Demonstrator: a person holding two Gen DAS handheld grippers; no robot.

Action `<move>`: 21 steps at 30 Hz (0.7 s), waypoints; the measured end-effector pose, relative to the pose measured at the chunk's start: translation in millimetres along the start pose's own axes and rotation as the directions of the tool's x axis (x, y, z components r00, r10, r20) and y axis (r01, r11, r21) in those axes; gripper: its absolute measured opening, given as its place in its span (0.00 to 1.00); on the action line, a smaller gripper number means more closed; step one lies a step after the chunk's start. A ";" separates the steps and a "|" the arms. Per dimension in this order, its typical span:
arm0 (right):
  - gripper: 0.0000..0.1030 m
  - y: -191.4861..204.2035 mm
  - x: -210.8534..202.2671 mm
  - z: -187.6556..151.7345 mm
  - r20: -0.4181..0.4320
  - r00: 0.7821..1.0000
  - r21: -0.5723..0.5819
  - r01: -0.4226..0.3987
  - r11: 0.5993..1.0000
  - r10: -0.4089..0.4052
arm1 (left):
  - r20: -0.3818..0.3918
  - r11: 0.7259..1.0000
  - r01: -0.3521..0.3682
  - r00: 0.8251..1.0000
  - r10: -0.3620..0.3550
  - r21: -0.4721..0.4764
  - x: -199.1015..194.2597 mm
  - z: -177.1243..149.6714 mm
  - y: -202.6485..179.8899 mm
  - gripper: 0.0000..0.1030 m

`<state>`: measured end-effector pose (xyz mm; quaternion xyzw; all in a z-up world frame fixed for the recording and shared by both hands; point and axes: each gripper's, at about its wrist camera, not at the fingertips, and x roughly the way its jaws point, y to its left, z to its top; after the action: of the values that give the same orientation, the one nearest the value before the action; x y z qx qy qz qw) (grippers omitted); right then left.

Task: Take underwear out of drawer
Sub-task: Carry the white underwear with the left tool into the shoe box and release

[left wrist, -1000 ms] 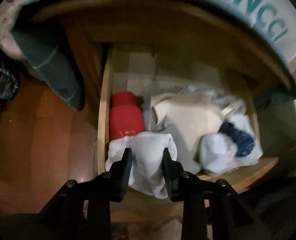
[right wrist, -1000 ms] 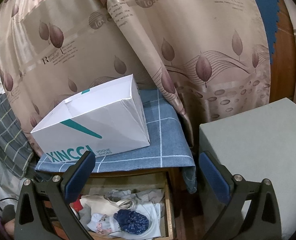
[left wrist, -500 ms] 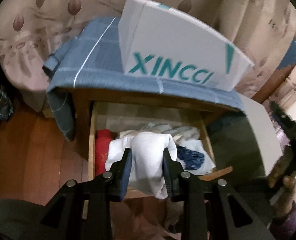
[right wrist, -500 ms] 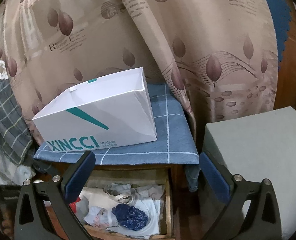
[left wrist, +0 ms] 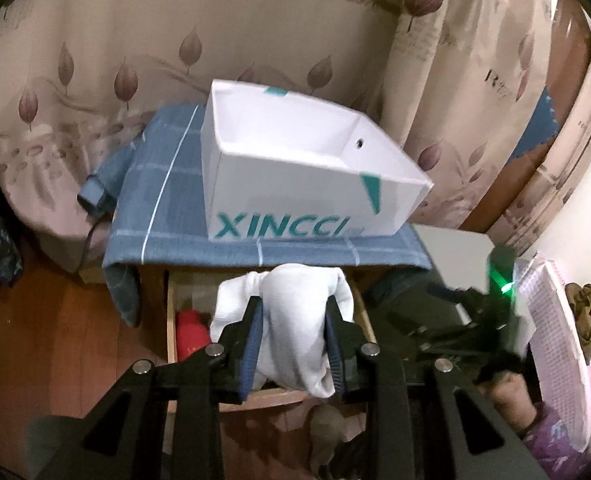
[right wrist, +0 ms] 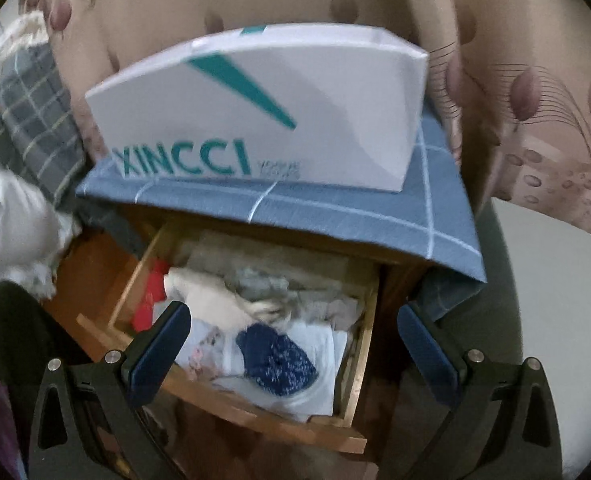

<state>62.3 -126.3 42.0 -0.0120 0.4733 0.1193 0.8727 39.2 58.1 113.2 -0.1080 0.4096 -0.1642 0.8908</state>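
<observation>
My left gripper [left wrist: 293, 314] is shut on white underwear [left wrist: 291, 320], which hangs bunched between its pads, well above the open wooden drawer [left wrist: 171, 320]. In the right wrist view the same white underwear [right wrist: 15, 236] shows blurred at the far left, clear of the drawer [right wrist: 255, 412]. My right gripper [right wrist: 291, 344] stands open, wide, over the drawer's front half, with nothing between its fingers. Below it lie a dark blue speckled garment [right wrist: 277, 360], pale folded clothes [right wrist: 215, 300] and a red item [right wrist: 149, 296].
A white XINCCI shoebox [left wrist: 295, 176] sits on the blue checked cloth [left wrist: 167, 204] covering the cabinet top. Patterned curtains [left wrist: 135, 40] hang behind. A grey-white padded seat [right wrist: 555, 320] stands right of the cabinet. Wooden floor [left wrist: 35, 340] lies to the left.
My left gripper has risen with the white underwear out of the drawer, so the box top now shows. My right gripper has tilted down and moved over the drawer.
</observation>
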 end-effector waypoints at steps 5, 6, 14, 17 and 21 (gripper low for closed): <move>1.00 4.7 -7.1 -1.2 0.034 0.999 -0.023 0.021 1.000 -0.020 | 0.038 1.000 0.024 0.999 -0.025 0.016 -17.3 35.3 -11.8 0.29; 1.00 4.9 -8.0 -0.6 0.038 0.999 -0.027 0.023 0.999 -0.022 | 0.044 1.000 0.024 0.999 -0.025 0.020 -19.6 43.2 -14.3 0.29; 1.00 5.3 -9.9 0.2 0.049 0.999 -0.037 0.023 0.999 -0.021 | 0.136 0.993 -0.041 0.990 0.026 0.109 -13.7 122.0 -38.4 0.29; 1.00 5.4 -11.0 0.1 0.054 0.998 -0.039 0.021 0.999 -0.019 | 0.137 0.985 -0.091 0.988 0.071 0.146 11.9 145.1 -41.2 0.29; 1.00 4.2 -13.8 -1.0 0.062 0.998 -0.037 0.016 0.999 -0.014 | 0.101 0.974 -0.149 0.986 0.134 0.169 59.6 168.0 -39.7 0.29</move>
<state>53.4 -125.1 53.4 -0.0282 0.4439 0.1219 0.8873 196.1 8.5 192.5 -0.0066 0.3603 -0.1308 0.9236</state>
